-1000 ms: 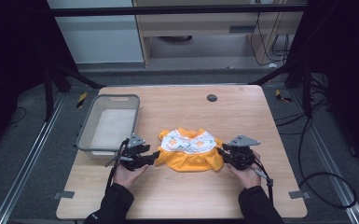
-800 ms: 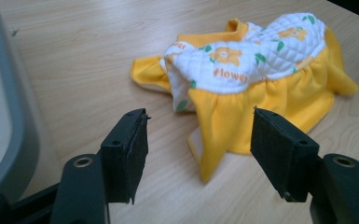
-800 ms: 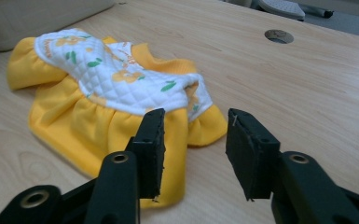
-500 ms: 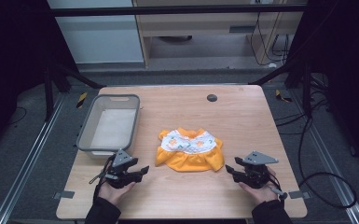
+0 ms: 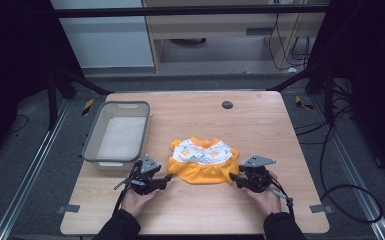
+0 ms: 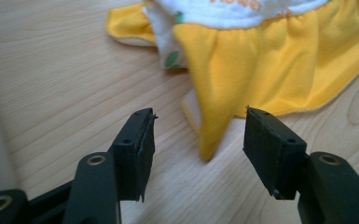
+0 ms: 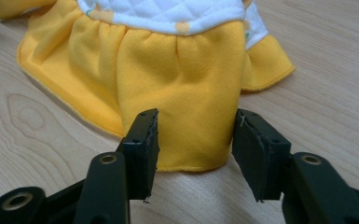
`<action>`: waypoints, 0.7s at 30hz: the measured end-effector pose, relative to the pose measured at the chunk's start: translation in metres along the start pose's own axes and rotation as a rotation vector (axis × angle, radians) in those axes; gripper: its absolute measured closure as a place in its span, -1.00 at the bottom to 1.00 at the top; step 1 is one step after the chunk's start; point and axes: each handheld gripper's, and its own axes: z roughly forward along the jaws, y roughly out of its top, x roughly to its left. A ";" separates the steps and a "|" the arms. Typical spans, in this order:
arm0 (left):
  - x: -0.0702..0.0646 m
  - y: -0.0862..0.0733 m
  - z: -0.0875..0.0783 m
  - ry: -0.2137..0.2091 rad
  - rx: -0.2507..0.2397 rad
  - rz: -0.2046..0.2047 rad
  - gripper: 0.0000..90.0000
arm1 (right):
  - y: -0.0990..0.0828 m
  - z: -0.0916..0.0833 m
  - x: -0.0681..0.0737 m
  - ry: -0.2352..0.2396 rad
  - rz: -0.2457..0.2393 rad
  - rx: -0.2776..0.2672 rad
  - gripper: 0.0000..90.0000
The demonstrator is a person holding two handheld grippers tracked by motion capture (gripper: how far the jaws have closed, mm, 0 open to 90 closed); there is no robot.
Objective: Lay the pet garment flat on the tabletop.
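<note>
Both tongs [image 5: 169, 176] [image 5: 233, 176] low, jaws apart

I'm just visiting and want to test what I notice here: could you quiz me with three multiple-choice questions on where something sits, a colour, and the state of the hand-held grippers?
1. Where is the grey tub?
A. on the table's left side
B. on the floor
C. on top of the dress

2. What colour is the skirt of the little dress?
A. blue
B. yellow-orange
C. black

3. How do the left gripper and right gripper stand?
A. both clamped on the tub
B. both lifting the dress high
C. both open at the skirt's corners

Answers: 1 A, it sits left of the dress; 2 B, the skirt is yellow-orange under a white top; 3 C, gaps show beside the pads.
</note>
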 end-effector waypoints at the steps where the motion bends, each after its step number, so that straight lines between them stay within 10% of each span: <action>1: -0.004 0.000 0.004 -0.001 0.015 0.020 -0.02 | 0.000 0.000 0.000 0.001 0.003 0.001 0.23; 10: -0.011 0.008 0.017 -0.004 0.094 0.006 0.61 | 0.000 0.007 -0.001 -0.010 0.014 0.051 0.71; 21: -0.014 0.023 -0.020 -0.109 -0.008 -0.036 0.91 | 0.010 -0.023 0.004 0.049 0.015 -0.019 0.94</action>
